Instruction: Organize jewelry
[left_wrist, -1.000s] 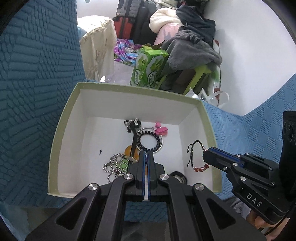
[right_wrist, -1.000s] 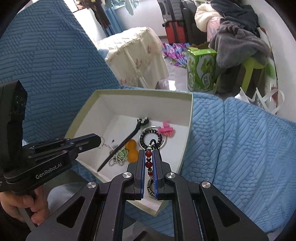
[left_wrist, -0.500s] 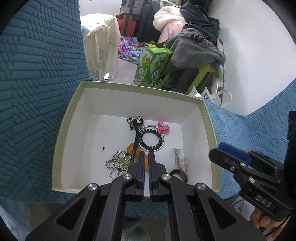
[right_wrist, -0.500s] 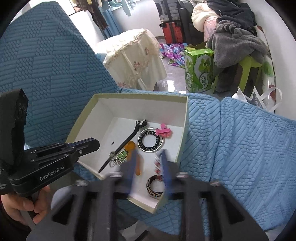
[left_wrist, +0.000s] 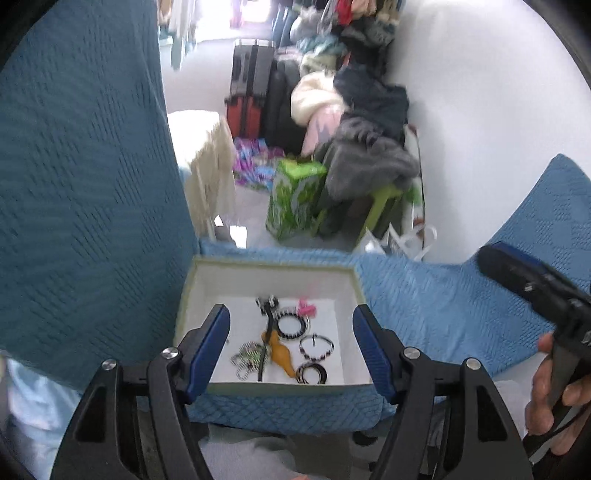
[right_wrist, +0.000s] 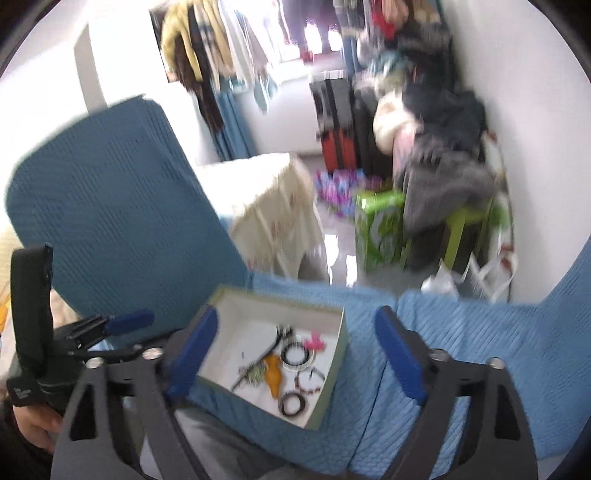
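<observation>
A white box with a green rim (left_wrist: 184, 306) (right_wrist: 341, 350) sits on the blue sofa seat. Inside lie several pieces: a red bead bracelet (left_wrist: 316, 346) (right_wrist: 309, 380), a black coil hair tie (left_wrist: 292, 324), a dark bangle (left_wrist: 312, 373) (right_wrist: 292, 404), an orange piece (left_wrist: 280, 354) (right_wrist: 274, 373), a pink clip (left_wrist: 306, 307), a black hair stick (left_wrist: 267, 332) and a bead chain (left_wrist: 248, 359). My left gripper (left_wrist: 291, 345) is open and empty, held back above the box. My right gripper (right_wrist: 295, 358) is open and empty, also above it.
A dark blue sofa back (left_wrist: 85, 184) rises on the left and light blue cushions (right_wrist: 480, 350) spread to the right. Beyond are a green carton (left_wrist: 295, 195), a cloth-covered table (right_wrist: 273, 206), suitcases (left_wrist: 251, 99) and piled clothes (left_wrist: 369, 147).
My right gripper opened and dropped the red bead bracelet into the box. My left gripper also opened. Both pulled up and back from the box.
</observation>
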